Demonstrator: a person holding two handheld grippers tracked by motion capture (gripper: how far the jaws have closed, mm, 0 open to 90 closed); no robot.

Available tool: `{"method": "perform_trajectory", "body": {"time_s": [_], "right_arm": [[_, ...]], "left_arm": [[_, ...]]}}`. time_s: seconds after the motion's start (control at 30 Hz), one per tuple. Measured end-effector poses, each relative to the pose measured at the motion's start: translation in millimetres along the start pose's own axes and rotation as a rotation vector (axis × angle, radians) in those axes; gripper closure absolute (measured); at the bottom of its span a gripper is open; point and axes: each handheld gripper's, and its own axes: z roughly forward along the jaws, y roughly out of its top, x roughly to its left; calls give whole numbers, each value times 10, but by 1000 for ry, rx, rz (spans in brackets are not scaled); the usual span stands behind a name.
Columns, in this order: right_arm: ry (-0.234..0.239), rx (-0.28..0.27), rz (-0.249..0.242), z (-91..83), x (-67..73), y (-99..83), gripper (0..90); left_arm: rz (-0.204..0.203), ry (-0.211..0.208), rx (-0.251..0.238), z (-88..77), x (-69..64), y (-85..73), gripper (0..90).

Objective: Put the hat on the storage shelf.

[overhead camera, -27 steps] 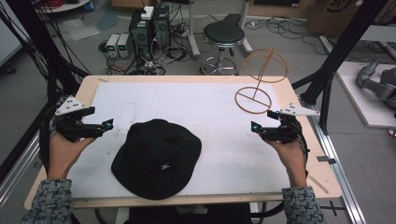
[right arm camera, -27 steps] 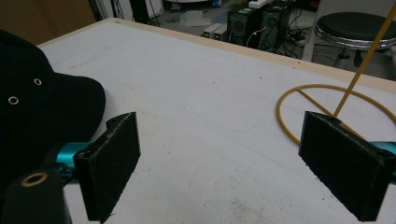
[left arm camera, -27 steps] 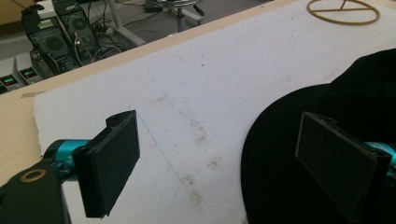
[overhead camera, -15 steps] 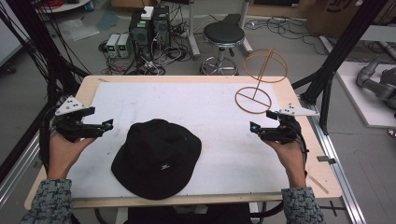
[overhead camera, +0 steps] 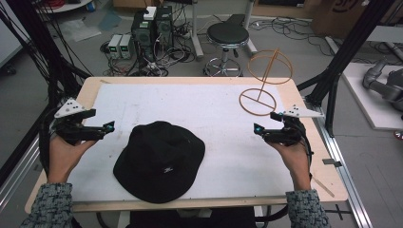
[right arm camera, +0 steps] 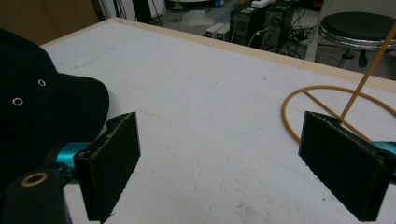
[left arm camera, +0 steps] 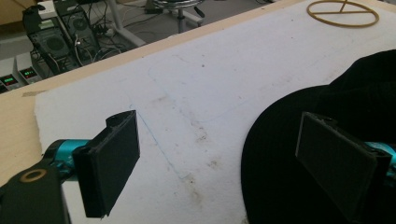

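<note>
While my right gripper view catches the hat's (right arm camera: pixel 42 116) eyelets, the high view shows it lower centre, between my left gripper (overhead camera: pixel 110 127) and right gripper (overhead camera: pixel 257 128), both held level, jaws apart, empty.

A black bucket hat (overhead camera: pixel 159 160) with a small white mark and silver eyelets lies on a white mat (overhead camera: pixel 209 109) over the pale wood counter (overhead camera: pixel 309 102). A yellow-orange wire stand (overhead camera: pixel 257 101) is at far right. Both tongs, left tongs (overhead camera: pixel 110 127) and right tongs (overhead camera: pixel 257 128), are black with teal accents. The sleeves (overhead camera: pixel 47 206) are grey speckled.
</note>
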Motion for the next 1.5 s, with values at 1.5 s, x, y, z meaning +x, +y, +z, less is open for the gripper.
{"method": "perform_trajectory", "body": {"time_s": [1.5], "right_arm": [[451, -95, -121, 766, 1299, 559, 147]], "left_arm": [[-6, -3, 17, 70, 9, 0, 139]]}}
